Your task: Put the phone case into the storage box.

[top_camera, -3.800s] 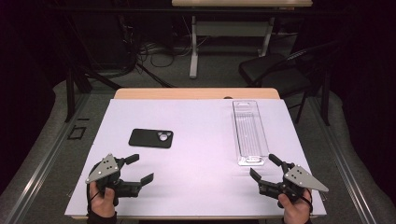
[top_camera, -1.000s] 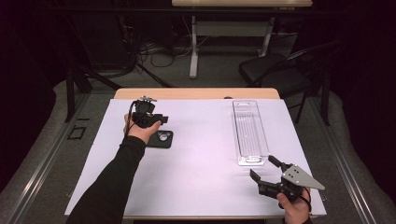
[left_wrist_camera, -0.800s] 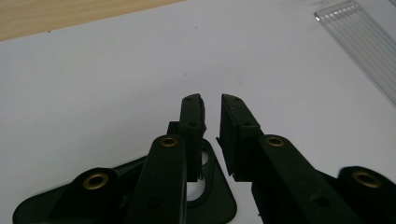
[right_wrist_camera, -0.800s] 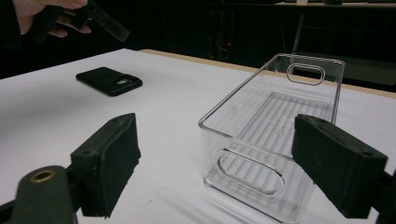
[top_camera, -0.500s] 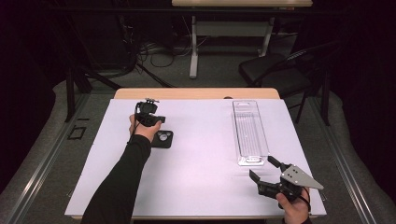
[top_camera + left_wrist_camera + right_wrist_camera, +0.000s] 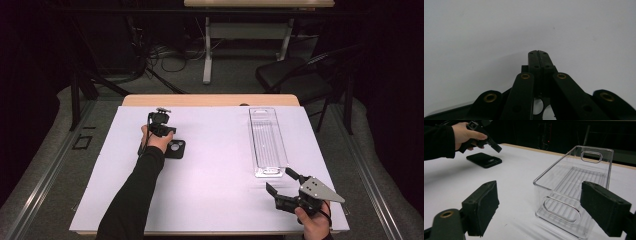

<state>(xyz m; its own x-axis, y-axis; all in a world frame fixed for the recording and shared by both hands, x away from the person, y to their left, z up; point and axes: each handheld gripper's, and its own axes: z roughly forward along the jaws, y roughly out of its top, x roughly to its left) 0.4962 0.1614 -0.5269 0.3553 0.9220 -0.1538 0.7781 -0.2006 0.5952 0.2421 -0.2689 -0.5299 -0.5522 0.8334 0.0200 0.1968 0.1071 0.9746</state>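
Observation:
A black phone [image 6: 177, 149] lies flat on the white table cover, left of centre; it also appears far off in the right gripper view [image 6: 484, 160]. My left gripper [image 6: 167, 132] hovers just over the phone's far end, held by a hand with a dark sleeve. Its jaws are shut tight with nothing between them [image 6: 539, 53]. My right gripper [image 6: 280, 181] rests near the front right edge, open and empty. It faces the near end of a clear plastic bin [image 6: 554, 205], which lies between its pads [image 6: 539, 186] but farther off.
The long clear bin [image 6: 253, 135] is empty and runs front to back on the right half of the table. The white cover [image 6: 215, 165] spans the tabletop. Beyond the far edge stand a chair [image 6: 290, 75] and a desk frame with cables.
The left hand left the front edge, reached out over the phone and sank a little toward it. Its jaws have closed. The right gripper has stayed put.

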